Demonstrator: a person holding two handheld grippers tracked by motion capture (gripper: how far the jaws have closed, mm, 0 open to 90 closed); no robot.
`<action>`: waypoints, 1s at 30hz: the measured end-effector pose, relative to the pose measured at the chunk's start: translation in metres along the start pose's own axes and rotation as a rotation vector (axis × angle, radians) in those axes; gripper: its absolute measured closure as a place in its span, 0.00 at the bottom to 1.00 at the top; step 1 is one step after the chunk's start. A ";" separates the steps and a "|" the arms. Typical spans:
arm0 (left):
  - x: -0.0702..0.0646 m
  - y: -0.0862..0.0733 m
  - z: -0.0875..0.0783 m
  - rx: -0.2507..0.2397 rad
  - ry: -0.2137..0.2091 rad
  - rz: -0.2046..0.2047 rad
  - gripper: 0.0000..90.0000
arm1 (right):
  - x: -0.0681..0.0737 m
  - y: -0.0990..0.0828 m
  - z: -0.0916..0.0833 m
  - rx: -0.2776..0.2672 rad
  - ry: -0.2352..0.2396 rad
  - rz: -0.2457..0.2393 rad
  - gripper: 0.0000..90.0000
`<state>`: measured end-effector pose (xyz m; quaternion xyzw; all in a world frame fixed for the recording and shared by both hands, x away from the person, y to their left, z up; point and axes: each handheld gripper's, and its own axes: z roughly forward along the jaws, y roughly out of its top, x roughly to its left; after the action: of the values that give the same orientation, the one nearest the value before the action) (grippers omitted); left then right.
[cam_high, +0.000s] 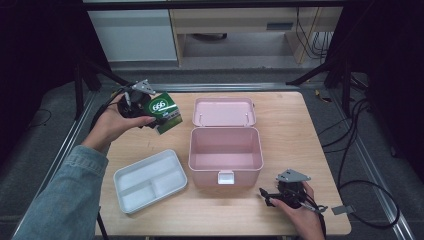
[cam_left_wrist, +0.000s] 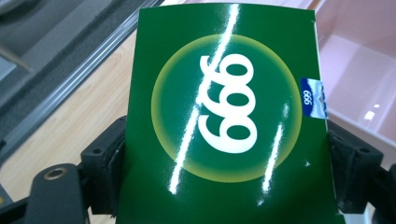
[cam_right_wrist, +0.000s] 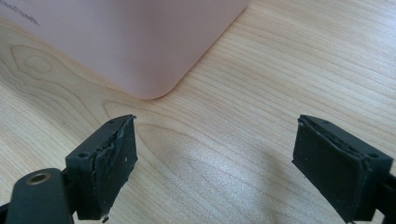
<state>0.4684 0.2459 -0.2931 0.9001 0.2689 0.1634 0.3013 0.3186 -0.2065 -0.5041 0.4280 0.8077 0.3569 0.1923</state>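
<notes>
A green box (cam_high: 166, 112) printed with "999" in a yellow-rimmed circle hangs above the table's far left, held by my left gripper (cam_high: 150, 112). In the left gripper view the green box (cam_left_wrist: 224, 121) sits between both black jaws, which press on its two sides. An open pink case (cam_high: 226, 150) with its lid laid back stands mid-table, to the right of the held box. My right gripper (cam_high: 266, 196) rests low near the front right edge, its jaws wide apart with bare wood between them (cam_right_wrist: 215, 158). A corner of the pink case (cam_right_wrist: 140, 46) lies just ahead of it.
A white divided tray (cam_high: 150, 180) lies at the front left of the wooden table (cam_high: 300, 130). Cables trail off the table's right side. Dark floor and stand legs surround the table.
</notes>
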 end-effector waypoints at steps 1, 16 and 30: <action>-0.001 0.003 -0.002 -0.005 -0.005 0.006 0.19 | 0.000 0.000 0.000 -0.002 0.000 0.001 0.15; -0.030 0.046 0.005 0.001 -0.087 0.119 0.19 | 0.003 0.000 0.001 0.001 0.003 -0.003 0.16; -0.060 0.087 0.036 0.014 -0.163 0.222 0.19 | 0.000 0.001 0.001 -0.006 -0.001 0.003 0.16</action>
<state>0.4702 0.1360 -0.2733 0.9367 0.1434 0.1204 0.2960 0.3196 -0.2062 -0.5039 0.4288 0.8060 0.3593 0.1936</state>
